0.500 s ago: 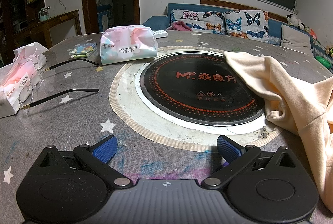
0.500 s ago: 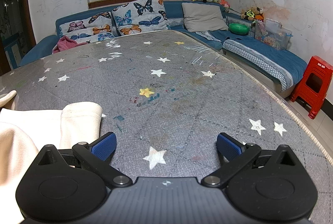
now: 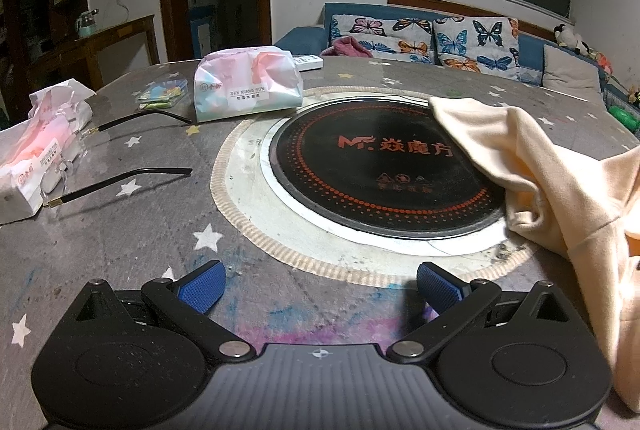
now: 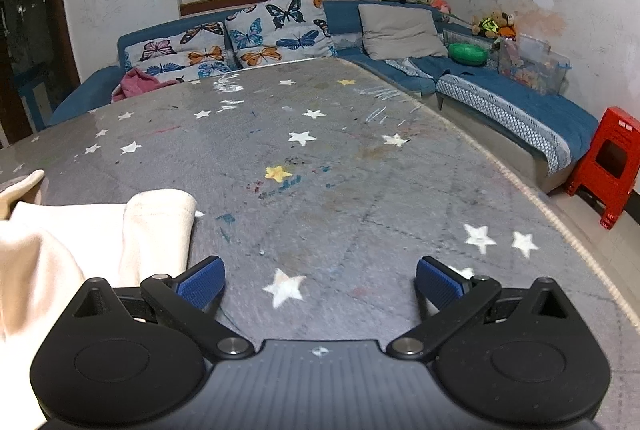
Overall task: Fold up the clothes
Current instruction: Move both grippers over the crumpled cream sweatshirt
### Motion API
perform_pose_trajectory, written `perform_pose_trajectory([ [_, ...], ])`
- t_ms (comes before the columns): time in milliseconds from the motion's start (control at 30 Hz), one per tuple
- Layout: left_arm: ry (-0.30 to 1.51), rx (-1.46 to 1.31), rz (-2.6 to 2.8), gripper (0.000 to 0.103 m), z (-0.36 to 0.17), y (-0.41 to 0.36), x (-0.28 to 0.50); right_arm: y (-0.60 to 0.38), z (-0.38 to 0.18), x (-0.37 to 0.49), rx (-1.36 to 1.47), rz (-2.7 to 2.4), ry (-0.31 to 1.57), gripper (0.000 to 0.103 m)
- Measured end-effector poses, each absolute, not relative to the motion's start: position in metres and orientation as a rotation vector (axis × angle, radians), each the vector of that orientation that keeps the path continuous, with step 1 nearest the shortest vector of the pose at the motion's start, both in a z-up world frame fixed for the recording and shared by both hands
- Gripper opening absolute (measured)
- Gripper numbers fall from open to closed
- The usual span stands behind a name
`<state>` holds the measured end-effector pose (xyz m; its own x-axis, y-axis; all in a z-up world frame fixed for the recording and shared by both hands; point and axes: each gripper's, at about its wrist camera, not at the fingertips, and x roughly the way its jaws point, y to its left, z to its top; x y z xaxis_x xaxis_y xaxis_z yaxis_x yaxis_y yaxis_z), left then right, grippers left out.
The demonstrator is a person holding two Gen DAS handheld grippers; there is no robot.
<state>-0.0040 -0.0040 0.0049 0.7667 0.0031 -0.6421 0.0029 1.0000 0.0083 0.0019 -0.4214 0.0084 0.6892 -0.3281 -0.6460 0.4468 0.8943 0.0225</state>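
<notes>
Garment: we see a cream garment lying crumpled on the right part of the bench, its upper left end draped over the rim of the black round hob set into the middle of the bench.
Long axis: in the left wrist view we read it as running from that narrow end, far and left, down to the near right corner of the frame; the narrow end points toward the far side of the bench.
Same garment, right wrist view: a cuffed end points away from us across the bench, just beside the near finger.
Left gripper: its jaws stand fully apart above the bench, nothing between them, and we see no contact with the garment.
Right gripper: likewise spread wide and empty, over bare star-printed cloth.
Cut off: the garment runs out of both frames, so we cannot tell its full outline or what kind of garment it is.
Hard to make out: the folds near the right frame edge are overexposed.
Other items: two tissue packs and spectacles lie at far left, well apart from the garment.
</notes>
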Motion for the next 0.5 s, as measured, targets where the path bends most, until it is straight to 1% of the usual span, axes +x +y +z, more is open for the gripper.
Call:
perform_pose_trajectory([
  [200,0.682,0.009,-0.027,0.103,0.017,-0.013,-0.017,-0.417,0.019,-0.02,0.129,-0.411,0.654,0.103],
  [500,0.675,0.016,-0.095,0.103,0.03,-0.039,-0.039,-0.4,0.036,-0.056,0.121,-0.32,0.621,0.103],
])
